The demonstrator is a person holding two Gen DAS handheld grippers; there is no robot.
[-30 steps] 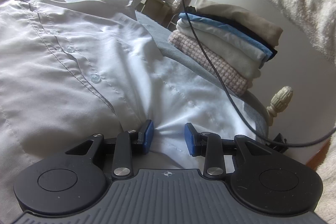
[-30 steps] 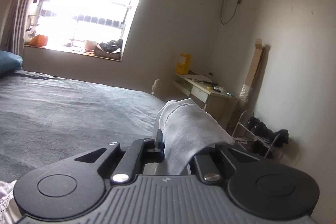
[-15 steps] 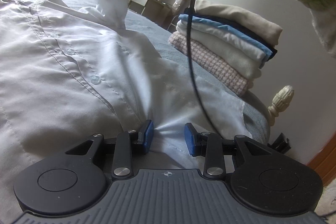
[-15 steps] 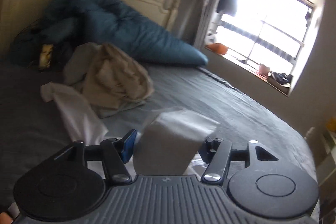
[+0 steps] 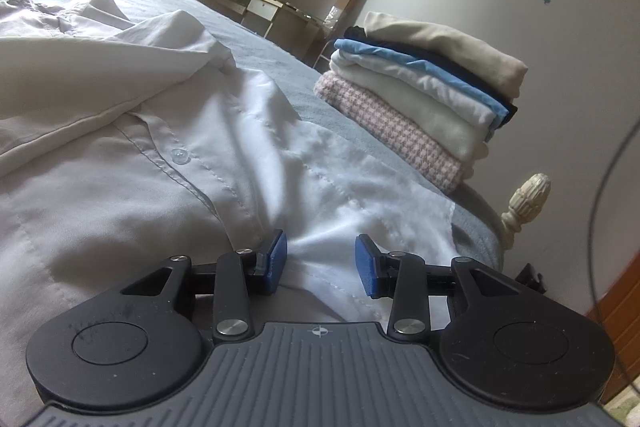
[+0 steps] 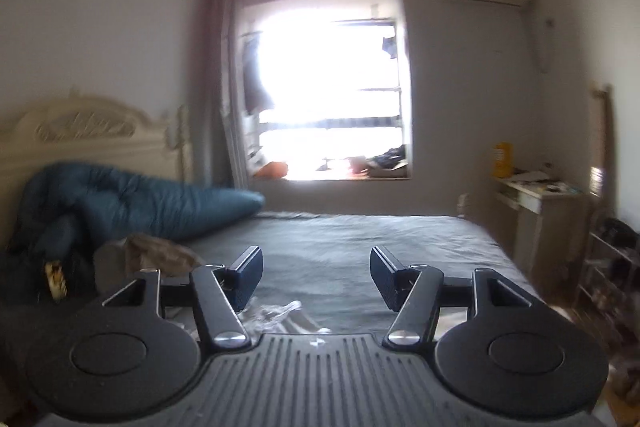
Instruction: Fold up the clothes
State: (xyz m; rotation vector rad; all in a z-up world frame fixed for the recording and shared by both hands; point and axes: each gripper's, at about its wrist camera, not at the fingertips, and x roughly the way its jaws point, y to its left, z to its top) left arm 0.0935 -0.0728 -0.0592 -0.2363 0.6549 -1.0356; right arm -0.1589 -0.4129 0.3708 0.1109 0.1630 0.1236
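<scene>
Left gripper [image 5: 321, 259] jaws just widened astride white shirt [image 5: 168, 147] hem, right gripper [image 6: 316, 277] jaws apart, empty.

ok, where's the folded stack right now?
Left wrist view, right of centre: the folded stack sits on the bed's foot corner, just beyond the white shirt's hem and above the cream bedpost finial.

R gripper [image 6: 316, 277] jaws apart, nothing btwn pads; they've just been opening. Blurred view over grey bed [image 6: 360, 239] twd bright window [image 6: 328, 87]. Teal duvet [image 6: 132, 203] bunched at cream headboard [image 6: 80, 131], crumpled clothes [image 6: 156, 253] in front of it. White fabric [image 6: 280, 315] low, just ahead of jaws. Desk [image 6: 536, 195] at right wall
</scene>
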